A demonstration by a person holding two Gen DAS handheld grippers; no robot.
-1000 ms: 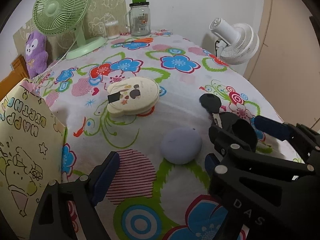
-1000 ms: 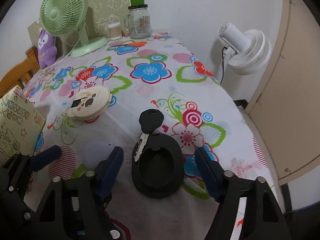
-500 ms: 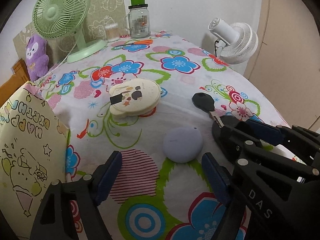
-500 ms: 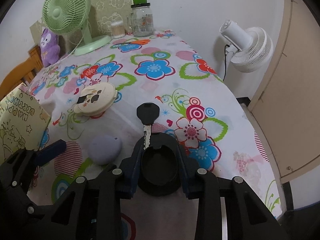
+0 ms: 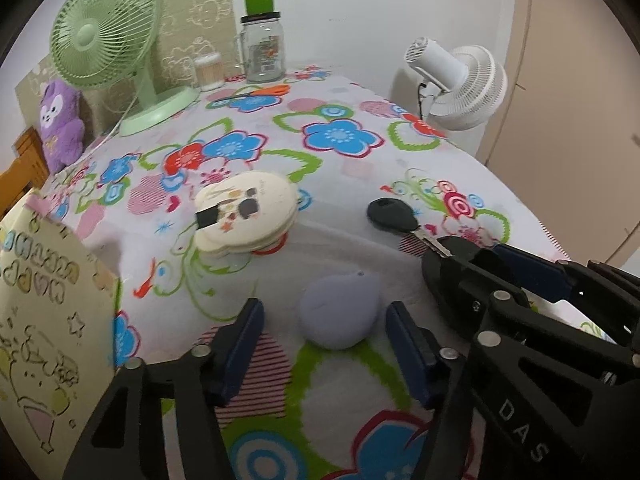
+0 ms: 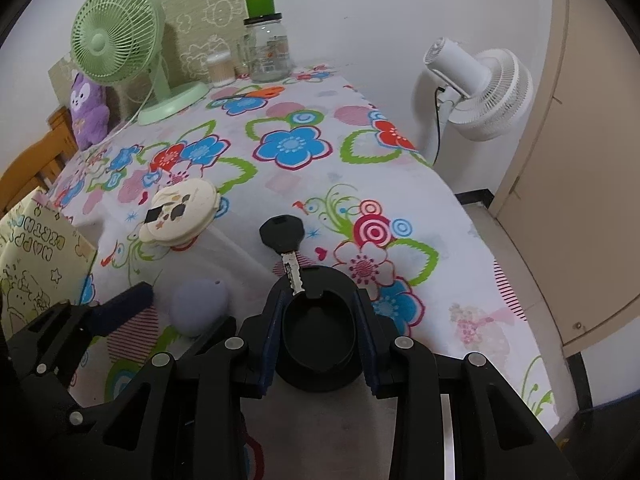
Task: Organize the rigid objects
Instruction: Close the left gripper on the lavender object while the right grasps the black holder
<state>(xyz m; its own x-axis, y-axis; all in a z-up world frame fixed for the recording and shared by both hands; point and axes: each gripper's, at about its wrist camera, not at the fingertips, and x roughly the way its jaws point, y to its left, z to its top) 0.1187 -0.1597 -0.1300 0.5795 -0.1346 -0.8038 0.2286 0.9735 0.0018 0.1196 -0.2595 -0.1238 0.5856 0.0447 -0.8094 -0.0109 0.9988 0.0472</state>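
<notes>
On the table with the white flower-print cloth [image 5: 360, 168], back edge: mint-green plastic desk fan [image 5: 105, 36], clear glass jar with green lid [image 5: 262, 46], purple plush toy [image 5: 61, 122] at far left. White floor fan [image 6: 478, 88] stands off the table's right side; only the right wrist view shows its stand reaching the floor and the beige door [image 6: 580, 200]. Yellow "happy birthday" paper bag [image 5: 44, 320] sits at the near left edge, big in the left wrist view, just a corner in the right. Mid-table: cream round bear-shaped case [image 5: 248, 210] with dark stickers. Left gripper [image 5: 322, 328] is spread wide, blue pads either side of the lavender rounded puck-like object [image 5: 340, 310], not touching it; object lies flat on the cloth. Right gripper [image 6: 320, 320] is pinching the black oval plastic dish [image 6: 318, 330], pads pressed on both sides; left view only shows this dish's edge behind the right gripper's frame. Black-headed metal key [image 6: 285, 242] lies on the cloth with its blade tip resting over the dish's far rim, clear in the right view, partly hidden in the left. Small cotton-swab tub [image 5: 208, 72] sits beside the jar.
</notes>
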